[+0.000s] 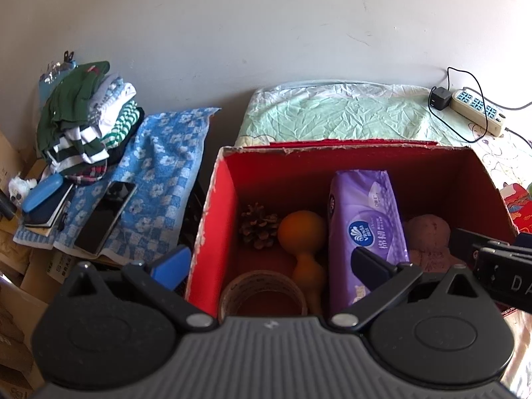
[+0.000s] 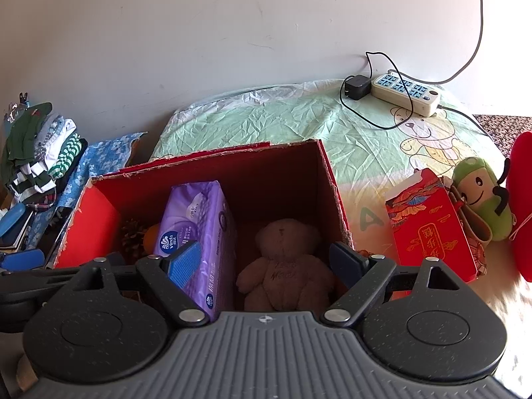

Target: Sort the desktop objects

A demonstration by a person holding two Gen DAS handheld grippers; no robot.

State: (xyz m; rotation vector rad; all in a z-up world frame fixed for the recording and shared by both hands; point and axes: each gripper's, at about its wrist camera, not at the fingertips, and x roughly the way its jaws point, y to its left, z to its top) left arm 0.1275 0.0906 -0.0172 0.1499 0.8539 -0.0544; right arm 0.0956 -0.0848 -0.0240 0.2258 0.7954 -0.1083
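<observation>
Looking down the left wrist view: left gripper [image 1: 271, 266] hangs over the near edge of the red box [image 1: 212, 232], jaws spread wide, nothing between them. Its blue left pad sits outside the box's left wall, the right pad over the purple tissue pack [image 1: 365, 229]. Inside the box, left to right: pine cone [image 1: 257, 227], orange gourd-shaped toy [image 1: 304, 242], tissue pack standing on edge, brown teddy bear [image 1: 429, 239]. Tape roll [image 1: 262, 294] lies at the near wall, just in front of the gourd. Left of the box, a blue checked towel [image 1: 166, 173] carries a phone [image 1: 106, 221], a blue case [image 1: 41, 193] on a notebook, and a stack of folded clothes [image 1: 86, 123]. Power strip [image 1: 478, 111] with a black charger [image 1: 440, 98] lies behind on the green sheet.

Right wrist view: right gripper [image 2: 266, 261] also spread apart and empty, above the box's right half, teddy bear [image 2: 287, 266] directly below between the pads, not touched. Tissue pack [image 2: 196, 232] just left of the bear. Outside the box to the right: red printed carton [image 2: 435, 229], with a green plush toy [image 2: 482, 199] touching its far side.
</observation>
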